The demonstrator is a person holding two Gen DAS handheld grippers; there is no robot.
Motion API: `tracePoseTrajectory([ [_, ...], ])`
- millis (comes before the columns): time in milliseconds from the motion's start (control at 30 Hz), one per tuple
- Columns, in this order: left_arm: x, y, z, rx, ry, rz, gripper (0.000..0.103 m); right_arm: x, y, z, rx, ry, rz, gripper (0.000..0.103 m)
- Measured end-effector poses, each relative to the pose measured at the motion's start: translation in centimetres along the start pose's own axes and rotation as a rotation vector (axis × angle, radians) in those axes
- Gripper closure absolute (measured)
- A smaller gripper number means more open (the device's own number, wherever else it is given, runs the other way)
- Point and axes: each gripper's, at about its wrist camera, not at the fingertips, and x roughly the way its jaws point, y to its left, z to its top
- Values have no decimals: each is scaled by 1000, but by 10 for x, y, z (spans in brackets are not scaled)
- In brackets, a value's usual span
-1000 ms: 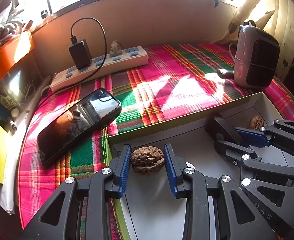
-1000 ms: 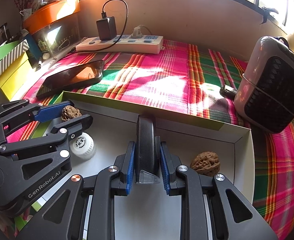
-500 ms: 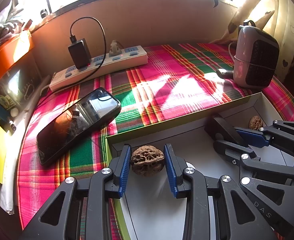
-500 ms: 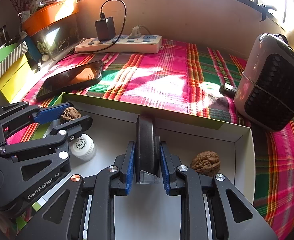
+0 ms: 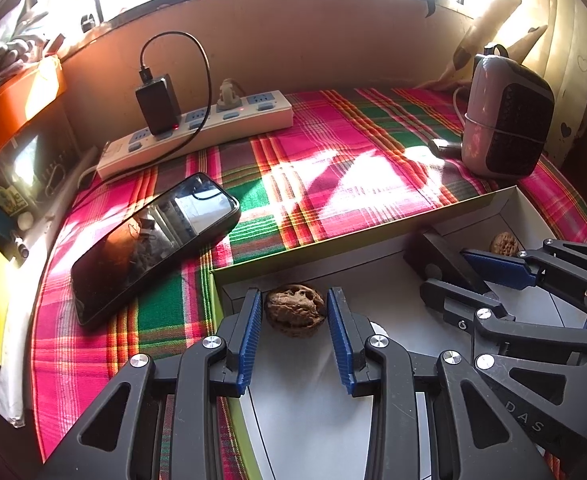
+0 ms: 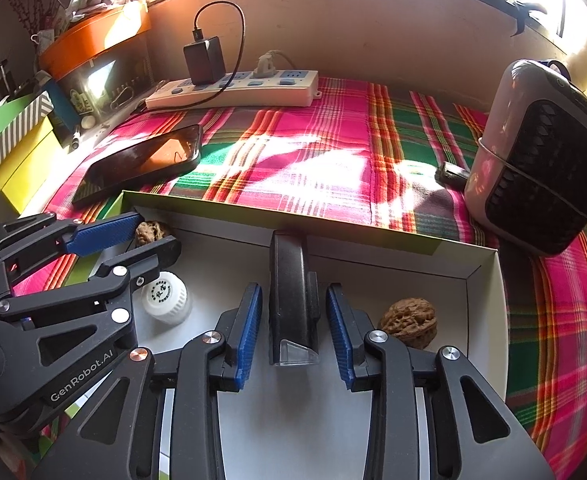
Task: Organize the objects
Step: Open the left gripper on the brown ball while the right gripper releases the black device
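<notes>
A shallow white box with a green rim (image 5: 325, 240) (image 6: 489, 300) lies on the plaid cloth. My left gripper (image 5: 294, 304) is open with a walnut (image 5: 295, 310) (image 6: 149, 232) resting between its pads in the box's left corner. My right gripper (image 6: 293, 308) is open around a black oblong device with a clear end (image 6: 291, 300) (image 5: 437, 256), which lies on the box floor. A second walnut (image 6: 408, 322) (image 5: 503, 243) and a white bottle cap (image 6: 164, 296) also lie in the box.
A black phone (image 5: 153, 240) (image 6: 141, 160) lies on the cloth left of the box. A power strip with charger (image 5: 197, 124) (image 6: 233, 88) runs along the back wall. A small heater (image 5: 505, 120) (image 6: 541, 156) stands at the right. Boxes (image 6: 21, 152) stack at far left.
My right gripper's jaws have opened, letting go of the black device. My left gripper's jaws have spread slightly wider around the walnut.
</notes>
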Motion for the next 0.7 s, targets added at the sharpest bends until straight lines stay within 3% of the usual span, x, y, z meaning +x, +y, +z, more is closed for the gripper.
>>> tracePoseTrajectory([
  [167,-2,-1,-1,2,-3,3,71,-3,2,0,0,-6,-10,62],
  [700,-32,8,-13,-44,-34,10,71,-25,5,-9,34,-29,9,62],
])
